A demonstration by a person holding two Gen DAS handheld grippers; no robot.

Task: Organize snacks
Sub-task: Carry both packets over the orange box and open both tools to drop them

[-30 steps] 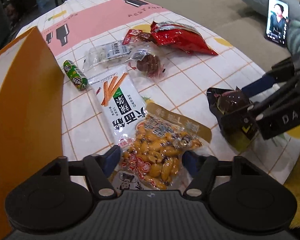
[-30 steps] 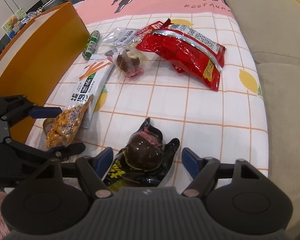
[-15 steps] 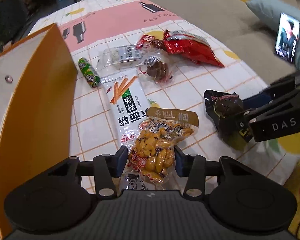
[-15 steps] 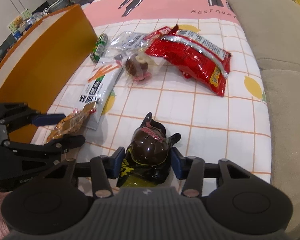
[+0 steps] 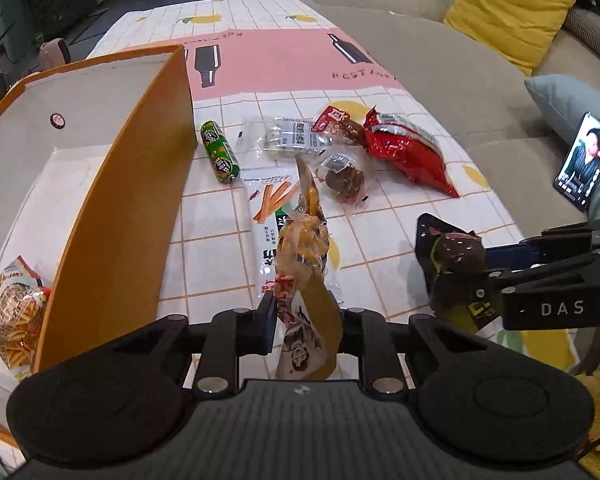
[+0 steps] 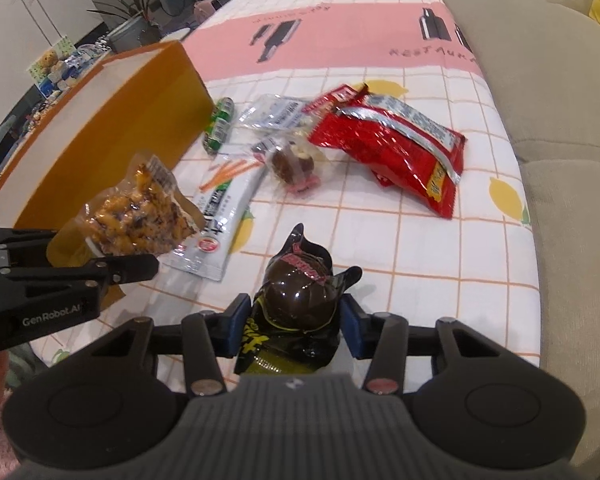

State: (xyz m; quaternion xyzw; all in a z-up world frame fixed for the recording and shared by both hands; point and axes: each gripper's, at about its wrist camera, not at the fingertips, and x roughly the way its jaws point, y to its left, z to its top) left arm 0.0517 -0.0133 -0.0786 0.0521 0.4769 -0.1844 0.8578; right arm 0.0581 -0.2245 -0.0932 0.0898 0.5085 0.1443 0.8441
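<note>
My left gripper (image 5: 306, 322) is shut on a clear bag of yellow beans (image 5: 302, 252) and holds it lifted above the table; the bag also shows in the right wrist view (image 6: 136, 216). My right gripper (image 6: 294, 322) is shut on a black packet with a dark brown egg (image 6: 298, 300), lifted just off the cloth; it shows in the left wrist view (image 5: 452, 268). An orange box (image 5: 112, 216) with a white inside stands at the left and holds a bag of noodle snack (image 5: 14, 312).
On the checked tablecloth (image 5: 400, 216) lie a white noodle-stick pack (image 5: 274, 216), a green sausage roll (image 5: 219, 152), a clear packet (image 5: 288, 138), a wrapped brown egg (image 5: 344, 180) and a red bag (image 5: 408, 152). A sofa (image 5: 440, 52) and a phone (image 5: 584, 160) are at the right.
Both grippers shut on their packets and lifted them off the table. The left gripper rose and pulled back, so the box's inside now shows.
</note>
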